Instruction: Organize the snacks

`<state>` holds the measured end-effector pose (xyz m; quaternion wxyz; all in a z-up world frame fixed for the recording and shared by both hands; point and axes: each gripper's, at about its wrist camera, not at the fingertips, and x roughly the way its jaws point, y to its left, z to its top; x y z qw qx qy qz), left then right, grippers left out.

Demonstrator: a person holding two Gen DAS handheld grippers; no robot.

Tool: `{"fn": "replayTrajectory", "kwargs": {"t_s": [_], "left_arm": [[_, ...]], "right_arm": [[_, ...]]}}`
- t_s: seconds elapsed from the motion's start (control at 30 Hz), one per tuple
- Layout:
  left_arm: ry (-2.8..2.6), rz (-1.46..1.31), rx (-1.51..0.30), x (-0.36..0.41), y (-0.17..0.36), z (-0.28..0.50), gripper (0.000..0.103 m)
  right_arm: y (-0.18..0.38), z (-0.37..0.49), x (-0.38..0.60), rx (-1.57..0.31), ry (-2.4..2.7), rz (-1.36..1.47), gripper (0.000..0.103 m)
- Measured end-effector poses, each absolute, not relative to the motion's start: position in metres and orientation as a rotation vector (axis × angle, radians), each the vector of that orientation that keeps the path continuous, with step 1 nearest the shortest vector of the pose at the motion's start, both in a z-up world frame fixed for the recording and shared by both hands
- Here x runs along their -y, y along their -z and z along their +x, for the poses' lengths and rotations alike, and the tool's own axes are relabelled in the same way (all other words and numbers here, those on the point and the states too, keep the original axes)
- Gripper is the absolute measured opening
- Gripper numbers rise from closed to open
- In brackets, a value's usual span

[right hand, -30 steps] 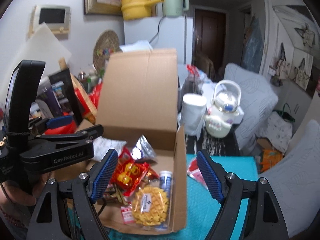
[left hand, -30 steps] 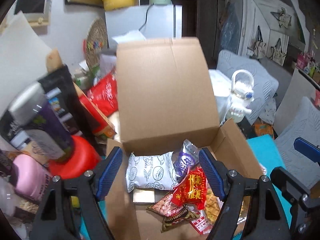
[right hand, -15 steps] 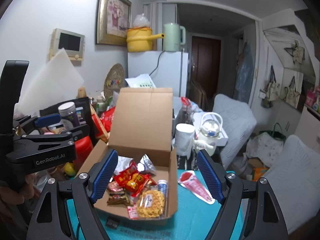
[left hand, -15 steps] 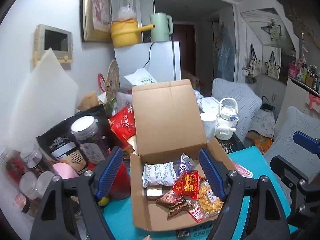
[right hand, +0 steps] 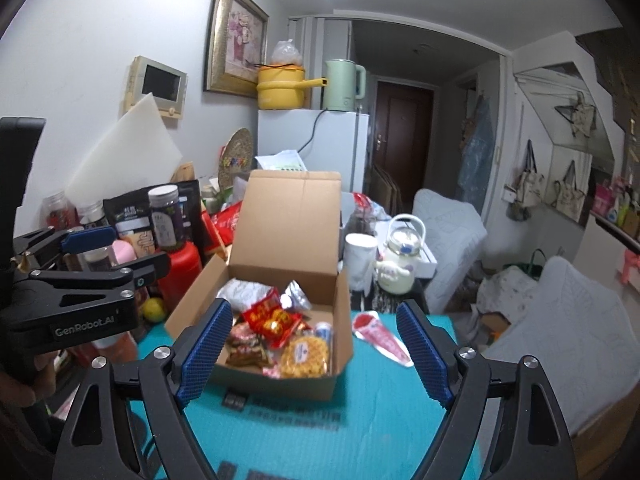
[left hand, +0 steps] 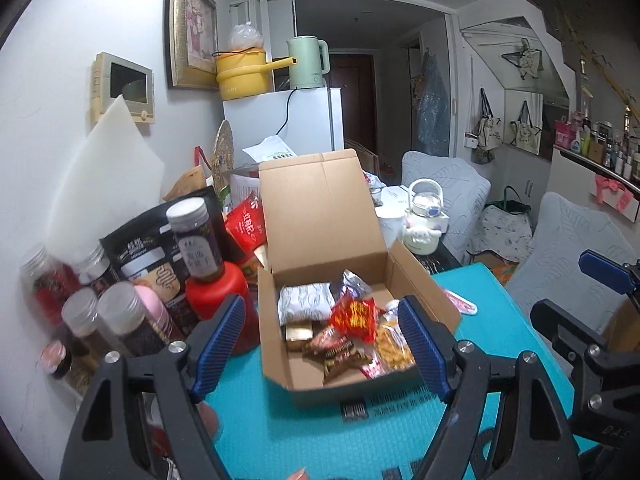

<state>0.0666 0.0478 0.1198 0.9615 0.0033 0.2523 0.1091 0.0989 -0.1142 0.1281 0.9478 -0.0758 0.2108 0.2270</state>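
An open cardboard box (left hand: 416,280) (right hand: 342,320) stands on the teal mat, lid flap upright. Inside lie several snacks: a white packet (left hand: 306,299), a red-and-yellow bag (left hand: 354,317) (right hand: 272,320), a yellow cracker pack (right hand: 306,354) and dark wrappers (left hand: 340,356). A red-and-white packet (right hand: 380,336) lies on the mat right of the box. My left gripper (left hand: 322,346) is open and empty, held back above the box's near side. My right gripper (right hand: 312,350) is open and empty, also back from the box.
Jars, a red canister (left hand: 224,300) and dark pouches crowd the left of the box. A white cup (right hand: 360,256) and a white teapot (right hand: 398,264) stand behind on the right. A white fridge (right hand: 312,144) is at the back, grey cushioned chairs on the right.
Both grippers have pulled back and up from the box, so the box looks smaller and more of the mat and room shows. Both stay open and empty.
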Motion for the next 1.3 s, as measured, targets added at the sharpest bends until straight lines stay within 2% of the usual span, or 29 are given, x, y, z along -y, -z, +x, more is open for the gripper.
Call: {"fn": "replayTrajectory", "kwargs": {"t_s": [0.47,1.3], "left_arm": [[-0.198,0.003,-0.540,-0.030,-0.093,0.018,0.079],[-0.196,-0.053,-0.610,-0.034,-0.066,0.021,0.079]], "right_arm": [[-0.091,0.056,0.124,-0.507,-0.436,-0.132,0.085],[-0.074,0.054,0.128,-0.548,-0.441,-0.139,0.085]]}}
